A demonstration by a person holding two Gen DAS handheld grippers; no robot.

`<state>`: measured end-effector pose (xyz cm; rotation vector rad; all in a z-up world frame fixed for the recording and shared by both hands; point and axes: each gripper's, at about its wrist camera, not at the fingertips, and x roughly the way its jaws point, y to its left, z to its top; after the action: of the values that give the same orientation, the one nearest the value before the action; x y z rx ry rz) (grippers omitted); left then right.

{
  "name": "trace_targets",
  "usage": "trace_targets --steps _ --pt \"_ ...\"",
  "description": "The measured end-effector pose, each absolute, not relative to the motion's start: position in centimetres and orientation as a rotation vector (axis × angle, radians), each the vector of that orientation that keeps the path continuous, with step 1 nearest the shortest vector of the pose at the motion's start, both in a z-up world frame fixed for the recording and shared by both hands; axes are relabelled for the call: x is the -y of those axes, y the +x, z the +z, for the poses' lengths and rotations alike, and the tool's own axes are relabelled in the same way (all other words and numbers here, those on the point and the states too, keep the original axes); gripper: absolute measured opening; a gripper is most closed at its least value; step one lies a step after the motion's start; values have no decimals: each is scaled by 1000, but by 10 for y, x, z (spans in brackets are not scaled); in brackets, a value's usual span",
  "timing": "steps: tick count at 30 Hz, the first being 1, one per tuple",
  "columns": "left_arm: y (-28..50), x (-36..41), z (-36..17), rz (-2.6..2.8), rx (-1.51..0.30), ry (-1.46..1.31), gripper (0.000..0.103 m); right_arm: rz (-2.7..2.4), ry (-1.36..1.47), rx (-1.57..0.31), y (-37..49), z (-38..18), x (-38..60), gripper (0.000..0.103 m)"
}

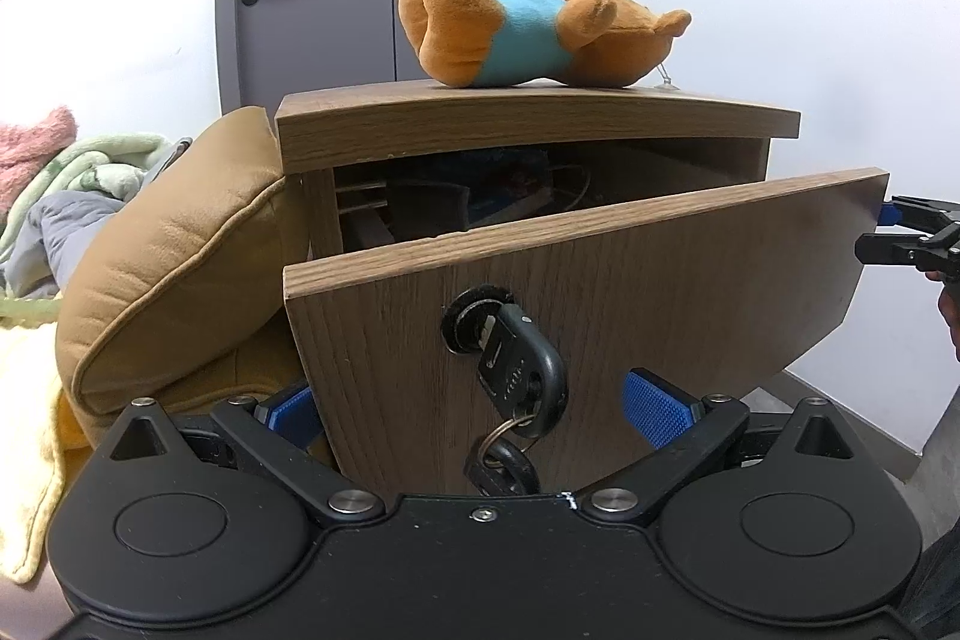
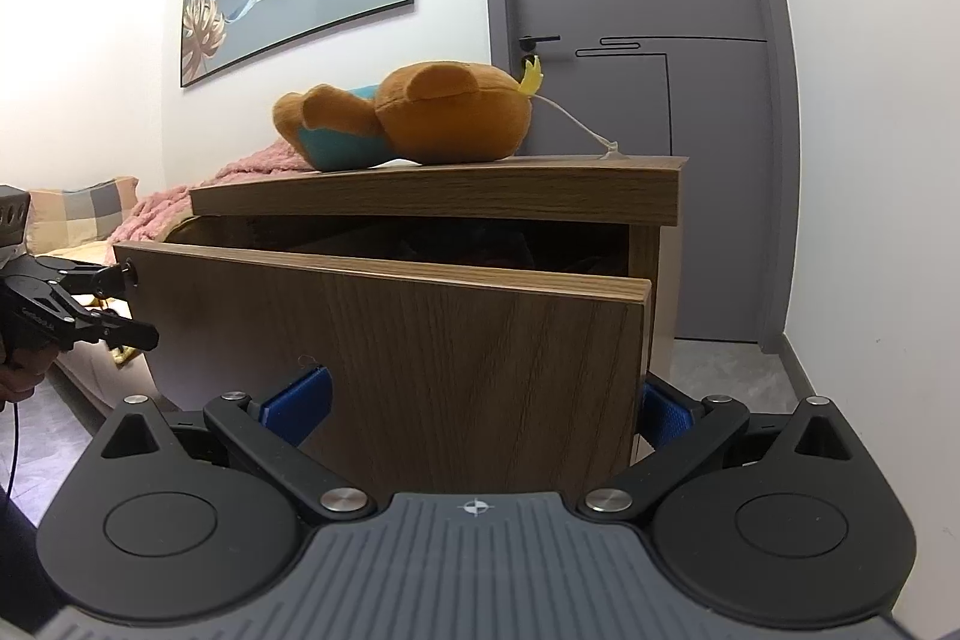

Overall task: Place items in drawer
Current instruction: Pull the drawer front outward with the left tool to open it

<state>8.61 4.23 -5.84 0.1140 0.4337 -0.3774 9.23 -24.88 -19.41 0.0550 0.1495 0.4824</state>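
**Both tongs spread wide at the front of a half-open drawer**

While the drawer front (image 1: pixel 600 280) stands pulled partway out of a wooden nightstand (image 1: pixel 528 124), the left tongs (image 1: pixel 480 409) sit low and level before it, spread wide, their blue pads on either side of the keys (image 1: pixel 519 370) hanging from the lock. Nothing is held between them. From the right wrist view, the right tongs (image 2: pixel 480 406) are also wide, level and low, one blue pad (image 2: pixel 300 397) against the panel face, the other past the panel's right edge, straddling that end of the front.

Inside the drawer, dark objects fill the gap, too shadowed to identify. An orange plush toy (image 1: pixel 528 34) in a blue shirt lies on its side on the nightstand top, above the open drawer. A tan cushion (image 1: pixel 180 268) leans against the nightstand's left side.
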Motion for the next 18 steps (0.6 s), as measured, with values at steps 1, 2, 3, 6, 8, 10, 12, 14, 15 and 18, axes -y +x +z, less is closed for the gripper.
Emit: trace_targets --steps 1,2,3,6,8,10,12,14,15,18 --pt "84 -43 -59 -384 -432 112 100 483 53 -150 90 -194 249 103" --pt "82 -44 -59 -389 -430 112 100 482 51 -150 88 -194 248 103" --pt "79 -44 -59 -390 -429 116 100 482 49 -151 86 -194 248 103" --pt "73 -43 -59 -391 -429 122 100 483 43 -154 81 -194 247 103" --pt "68 -43 -59 -389 -431 121 100 487 33 -154 77 -195 247 103" --pt "64 -42 -58 -385 -435 114 100 490 28 -154 72 -195 247 103" --pt "60 -41 -58 -380 -437 114 100 493 26 -154 68 -196 247 103" --pt "55 -41 -58 -376 -436 115 100 498 25 -154 63 -196 247 103" --pt "52 -41 -58 -375 -436 115 100 500 26 -155 61 -196 247 103" --pt "45 -40 -59 -372 -435 115 100 508 26 -157 55 -196 248 103"
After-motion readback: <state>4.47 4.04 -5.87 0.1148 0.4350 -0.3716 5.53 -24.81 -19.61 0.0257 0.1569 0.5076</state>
